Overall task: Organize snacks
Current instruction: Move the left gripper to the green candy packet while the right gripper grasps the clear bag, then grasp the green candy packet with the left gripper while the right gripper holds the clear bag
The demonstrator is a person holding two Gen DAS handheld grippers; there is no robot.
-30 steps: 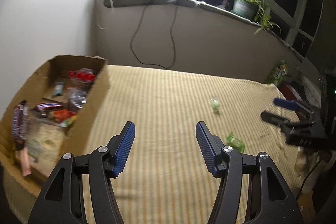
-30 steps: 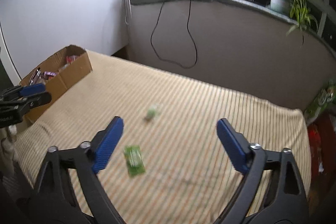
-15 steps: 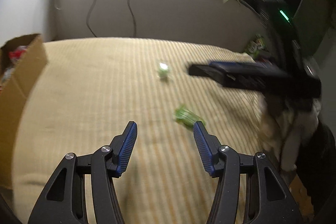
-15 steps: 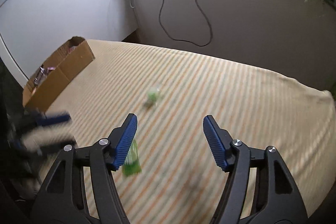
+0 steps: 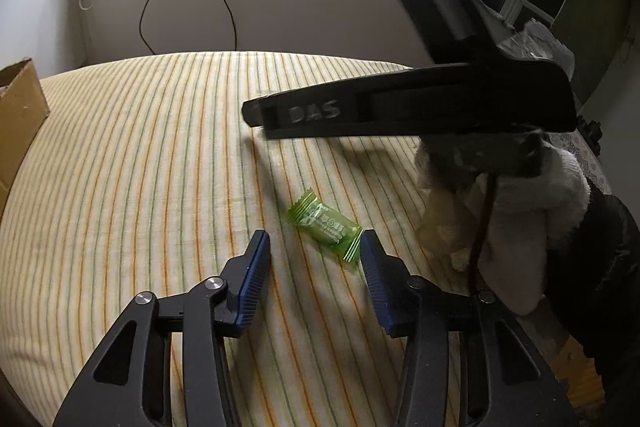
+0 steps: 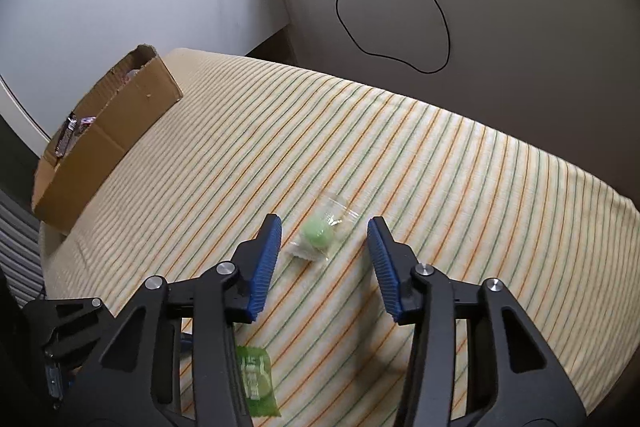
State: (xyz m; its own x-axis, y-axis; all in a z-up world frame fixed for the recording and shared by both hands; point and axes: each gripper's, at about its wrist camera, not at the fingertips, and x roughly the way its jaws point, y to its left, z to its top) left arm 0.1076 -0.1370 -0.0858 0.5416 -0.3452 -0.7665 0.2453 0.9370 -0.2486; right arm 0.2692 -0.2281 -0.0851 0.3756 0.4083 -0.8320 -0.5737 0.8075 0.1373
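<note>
Striped surface: a cloth-covered counter (image 6: 460,155) in cream with orange and green stripes, both grippers tilted steeply down over it.
Cardboard box: brown open-topped cardboard box (image 6: 116,131) at the far left edge, wrapped bars poking out of it; the left wrist view catches only its corner (image 5: 20,99).
Right gripper: black two-finger gripper with blue ribbed pads (image 6: 324,259), jaws just been narrowing, released, with the candy between them but untouched. From the left wrist view it crosses the frame side-on as a long black bar (image 5: 400,107), a fluffy pale sleeve (image 5: 520,227) behind it.
Left gripper: matching black and blue gripper (image 5: 314,259), jaws also just been narrowing, released; the green packet's end sits just beside the right-hand pad (image 5: 374,283).
Green packet: flat green foil snack wrapper (image 5: 326,227), lying on the cloth; the right wrist view shows it low, behind its own finger (image 6: 256,383).
Round candy: pale green ball in a clear plastic wrapper (image 6: 320,235), seen only from the right wrist.
</note>
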